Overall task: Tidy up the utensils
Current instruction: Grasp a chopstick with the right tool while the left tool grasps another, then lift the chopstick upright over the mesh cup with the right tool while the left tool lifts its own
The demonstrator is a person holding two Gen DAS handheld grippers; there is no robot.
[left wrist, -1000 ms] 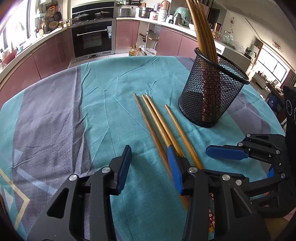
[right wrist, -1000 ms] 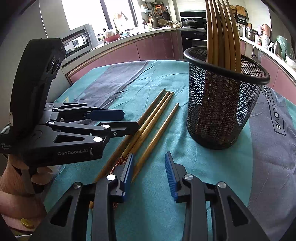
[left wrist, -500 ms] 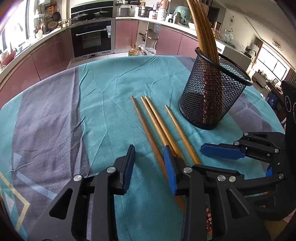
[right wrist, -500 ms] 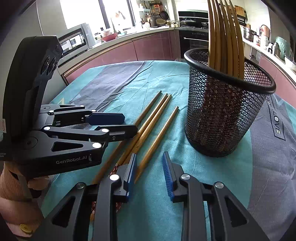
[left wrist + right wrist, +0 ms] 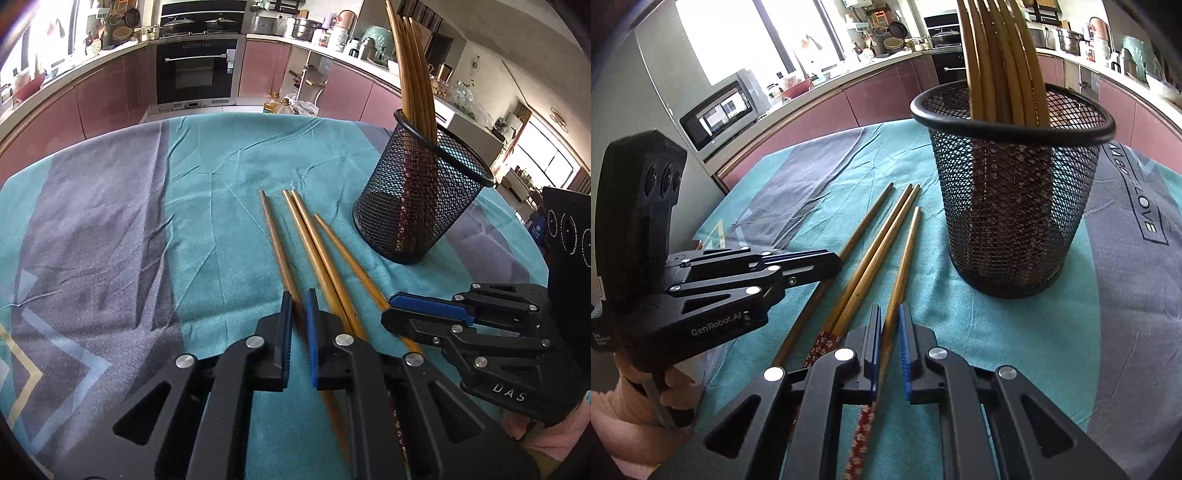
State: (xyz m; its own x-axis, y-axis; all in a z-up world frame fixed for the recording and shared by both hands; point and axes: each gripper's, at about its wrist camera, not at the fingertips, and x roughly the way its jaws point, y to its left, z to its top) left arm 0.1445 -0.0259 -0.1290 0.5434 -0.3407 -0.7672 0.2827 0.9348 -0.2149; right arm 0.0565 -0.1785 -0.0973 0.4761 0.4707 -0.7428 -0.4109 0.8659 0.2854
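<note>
Several wooden chopsticks lie side by side on the teal tablecloth (image 5: 221,166), left of a black mesh holder (image 5: 424,206) with more chopsticks (image 5: 410,62) standing in it. My left gripper (image 5: 298,299) has its jaws closing tight on the leftmost chopstick (image 5: 275,236), near its thick end. My right gripper (image 5: 889,310) closes the same way on the rightmost chopstick (image 5: 907,251), the one nearest the holder (image 5: 1015,206). A pair of chopsticks (image 5: 882,243) lies untouched between the two held ones. Each gripper shows in the other's view: the right gripper (image 5: 388,308), the left gripper (image 5: 834,264).
The cloth has grey bands (image 5: 92,229) at the left and under the holder. A hand in a pink sleeve (image 5: 613,406) holds the left gripper's handle. Kitchen counters, an oven (image 5: 199,70) and a microwave (image 5: 720,107) ring the table beyond its edge.
Both grippers have gone from open to shut, each with one chopstick between its pads. Neither hand has shifted much over the table.
</note>
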